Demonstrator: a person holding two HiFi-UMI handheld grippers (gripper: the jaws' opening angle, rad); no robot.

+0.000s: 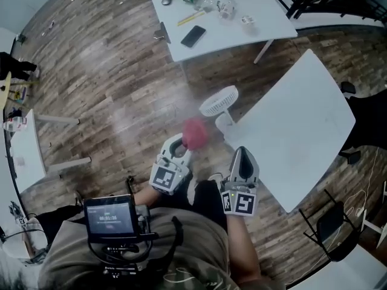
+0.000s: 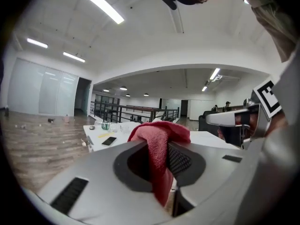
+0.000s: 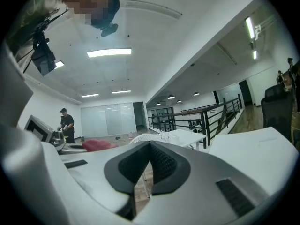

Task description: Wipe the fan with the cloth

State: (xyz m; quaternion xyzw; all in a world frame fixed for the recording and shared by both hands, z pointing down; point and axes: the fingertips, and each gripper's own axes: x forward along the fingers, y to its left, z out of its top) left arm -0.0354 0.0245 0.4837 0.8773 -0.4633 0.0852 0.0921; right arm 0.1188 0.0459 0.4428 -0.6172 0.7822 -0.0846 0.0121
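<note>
A large white rectangular worktop (image 1: 302, 132) bears a small white round-caged fan (image 1: 219, 101) at one corner. The left gripper (image 1: 180, 147) pinches a bunched red fabric cloth (image 1: 195, 133), which is just short of the fan. The right gripper (image 1: 243, 157), beside it, is closed and empty.

Wood-plank floor (image 1: 121, 89), 2 white tables (image 1: 302, 125), black railing (image 2: 126, 110), ceiling strip lights (image 2: 102, 4).

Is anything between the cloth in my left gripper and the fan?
Nothing visible. The red cloth, pinched in the left gripper, hangs just below-left of the white fan in the head view, with only floor between them.
</note>
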